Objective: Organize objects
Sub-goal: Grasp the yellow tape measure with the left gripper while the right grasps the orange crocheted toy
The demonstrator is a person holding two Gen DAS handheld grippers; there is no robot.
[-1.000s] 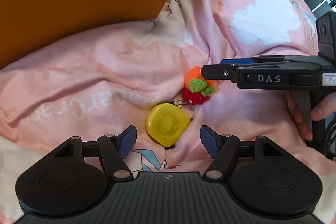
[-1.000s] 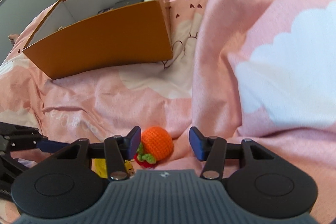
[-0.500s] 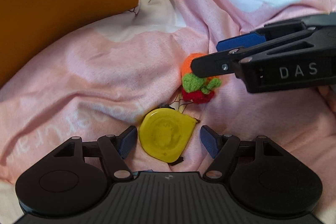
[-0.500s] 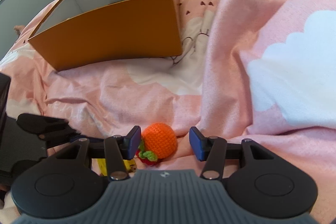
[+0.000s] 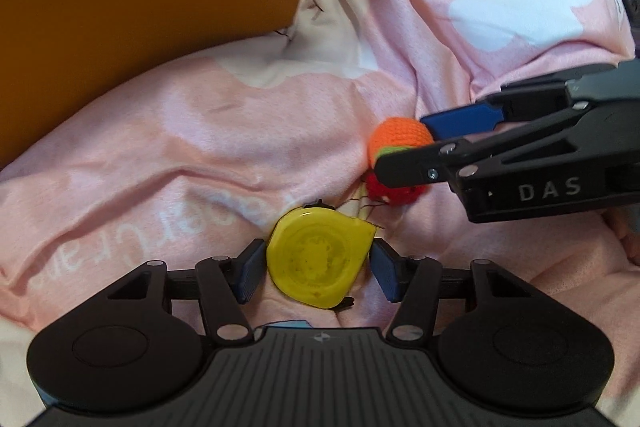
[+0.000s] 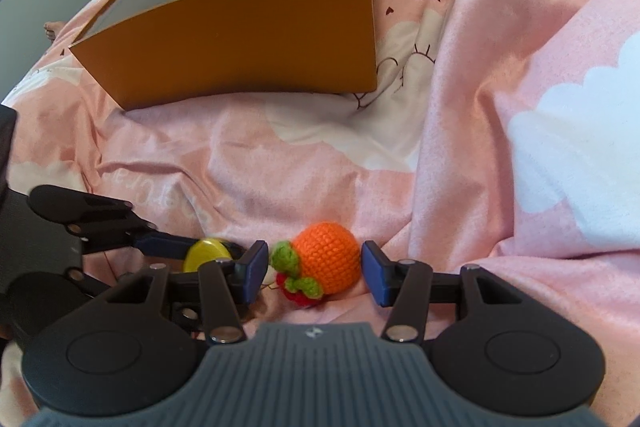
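A yellow tape measure (image 5: 318, 261) lies on the pink blanket between the blue pads of my left gripper (image 5: 316, 271), which is open around it, pads close to its sides. A crocheted orange fruit (image 6: 326, 263) with green leaves and a red part lies between the pads of my right gripper (image 6: 314, 273), also open, with small gaps each side. In the left wrist view the fruit (image 5: 400, 137) sits right of the tape measure, with the right gripper's fingers (image 5: 460, 115) around it. The tape measure (image 6: 208, 251) shows at the left in the right wrist view.
An open orange cardboard box (image 6: 248, 35) with white inner walls stands on the bed beyond both objects; it also shows in the left wrist view (image 5: 140, 15). The pink blanket (image 6: 500, 87) rises in thick folds to the right.
My left gripper has moved forward so the tape measure now sits between its pads. My right gripper has advanced around the crocheted fruit. Both jaws have stayed open.
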